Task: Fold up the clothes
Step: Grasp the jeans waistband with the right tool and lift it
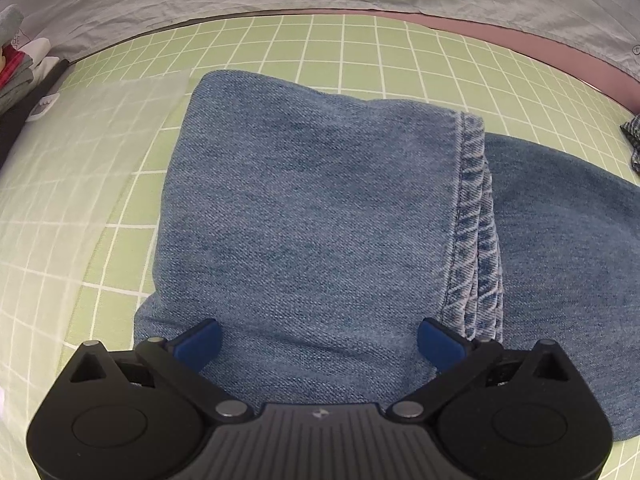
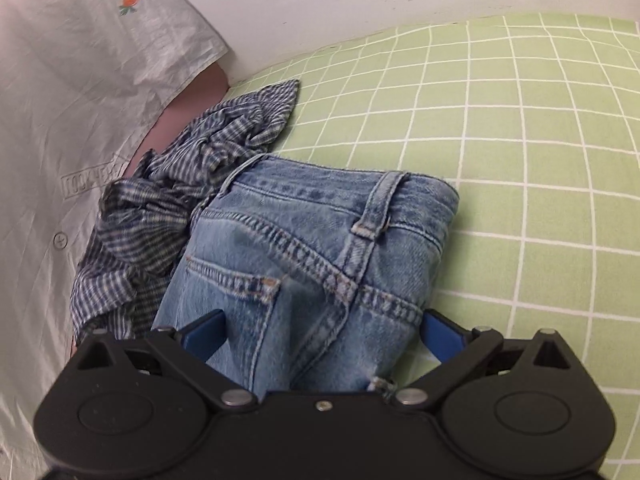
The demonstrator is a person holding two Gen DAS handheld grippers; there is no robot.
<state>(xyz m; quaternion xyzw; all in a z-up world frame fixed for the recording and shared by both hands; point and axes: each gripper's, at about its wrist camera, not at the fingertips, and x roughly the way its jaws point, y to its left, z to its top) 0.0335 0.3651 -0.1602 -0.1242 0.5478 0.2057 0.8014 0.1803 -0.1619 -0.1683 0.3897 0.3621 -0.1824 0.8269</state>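
Note:
Blue denim jeans [image 1: 312,216] lie folded on the green checked sheet [image 1: 360,48]. In the left wrist view the leg end is doubled over, its stitched hem [image 1: 476,224] stacked at the right. My left gripper [image 1: 320,344] hovers open just above this fold, its blue pads wide apart with denim beneath them. The right wrist view shows the waist end of the jeans [image 2: 320,248], with belt loop [image 2: 378,204] and back pocket. My right gripper [image 2: 322,336] is open over that end, gripping nothing.
A crumpled blue checked shirt [image 2: 172,216] lies left of the jeans' waist, touching them. A person in a pale grey shirt [image 2: 80,80] stands at the bed's edge. Folded clothes [image 1: 16,72] pile at the far left. The green checked sheet [image 2: 520,140] stretches to the right.

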